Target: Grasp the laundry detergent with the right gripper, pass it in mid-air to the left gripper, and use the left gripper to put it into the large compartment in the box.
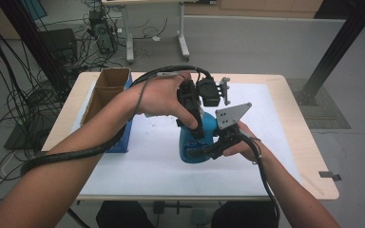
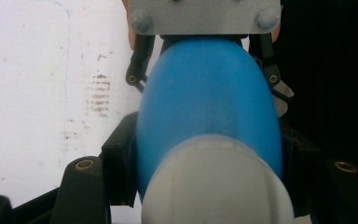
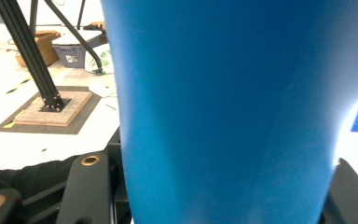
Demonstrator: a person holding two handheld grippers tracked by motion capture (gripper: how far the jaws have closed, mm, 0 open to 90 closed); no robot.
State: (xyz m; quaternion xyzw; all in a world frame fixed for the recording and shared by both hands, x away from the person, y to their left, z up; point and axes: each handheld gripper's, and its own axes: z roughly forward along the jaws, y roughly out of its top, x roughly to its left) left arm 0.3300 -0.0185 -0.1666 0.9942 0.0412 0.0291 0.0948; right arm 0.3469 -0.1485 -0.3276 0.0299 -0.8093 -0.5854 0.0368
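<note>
**Blue bottle clamped from two sides above the desk**

Blue bottle (image 1: 208,135) sits at the middle of what we see from the high view, held over the white sheet on the desk (image 1: 285,137) between both claws. We see the left claw (image 1: 193,124) coming down on its upper part from the person's left hand (image 1: 164,97), and the right claw (image 1: 209,152) gripping its lower part from the person's right hand (image 1: 240,142). Both claws are closed on the bottle — neither stands apart from it.

At the desk's left edge we find an open cardboard box (image 1: 105,92) with a blue side; its two compartments look dark, and we cannot tell what, if anything, lies in them.

The left claw's own view gives us what the high view does not: the bottle (image 2: 207,98) runs away from the camera, its pale grey-white end (image 2: 214,184) nearest the lens, black jaws pressed against both flanks. Beyond it we see the other claw's grey plate (image 2: 205,16) and faint brown smudges (image 2: 100,93) on the white sheet.

From the right claw's view the bottle's blue wall (image 3: 228,107) rises straight between the jaws, and behind it we catch the floor — a black frame post (image 3: 25,51) standing on a tiled pad, with boxes (image 3: 72,51) farther back.
</note>
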